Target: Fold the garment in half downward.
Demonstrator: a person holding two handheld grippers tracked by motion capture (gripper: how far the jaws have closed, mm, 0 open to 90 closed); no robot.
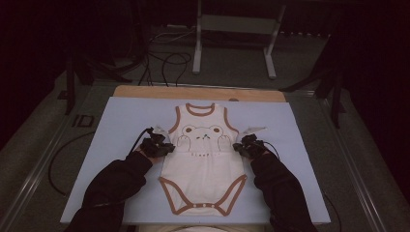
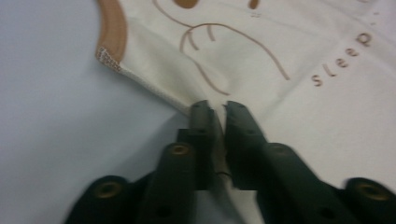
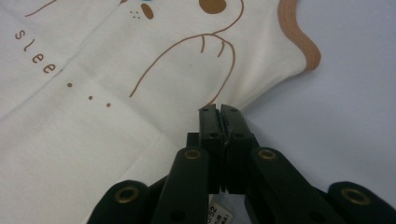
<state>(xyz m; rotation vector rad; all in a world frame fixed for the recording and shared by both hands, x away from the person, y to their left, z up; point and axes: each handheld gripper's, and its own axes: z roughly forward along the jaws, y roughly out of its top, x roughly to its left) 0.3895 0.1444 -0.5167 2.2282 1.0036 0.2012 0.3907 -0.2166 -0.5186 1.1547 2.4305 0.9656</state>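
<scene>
A cream baby bodysuit with brown trim lies flat, face up, in the middle of the pale blue mat on the worktop, neck opening away from the person and snap crotch nearest them. The left gripper has its jaws nearly together, pinching the bodysuit's side seam just below the armhole; the right gripper has its jaws pressed tight on the opposite side seam, again just below the armhole. The step in hand looks like a fold or lift: both grips should stay firm on the seam and move evenly, so the fabric neither slips nor skews. Both dark-sleeved forearms reach forward, flanking the bodysuit's lower half, hands low against the mat.
</scene>
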